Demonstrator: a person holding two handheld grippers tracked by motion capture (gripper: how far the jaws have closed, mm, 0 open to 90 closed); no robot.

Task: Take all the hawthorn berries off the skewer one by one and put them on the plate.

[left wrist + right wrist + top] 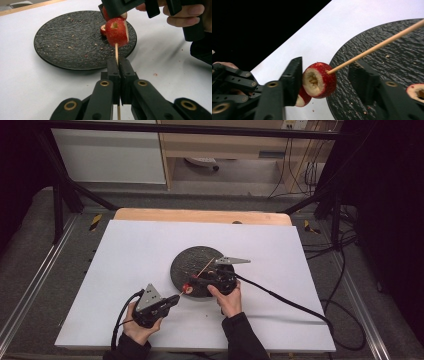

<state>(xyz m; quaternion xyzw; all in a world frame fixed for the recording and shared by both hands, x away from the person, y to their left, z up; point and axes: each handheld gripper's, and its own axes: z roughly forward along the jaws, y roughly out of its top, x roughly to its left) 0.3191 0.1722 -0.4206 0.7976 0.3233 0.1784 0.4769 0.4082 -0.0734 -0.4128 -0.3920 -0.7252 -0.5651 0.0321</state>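
A red fruit piece (pixel 117 32), hollowed where the core was, is threaded on a wooden skewer (pixel 116 53) just over the near rim of the dark plate (pixel 65 42), at the frame's centre. The skewer is clamped near its lower end by the left tool (pixel 119 65), so that it is kept steady. The right tool (pixel 325 77) is held apart astride the fruit, seemingly to push it along. A second piece (pixel 302 98) sits behind, and the white desk (pixel 130 255) lies beneath.
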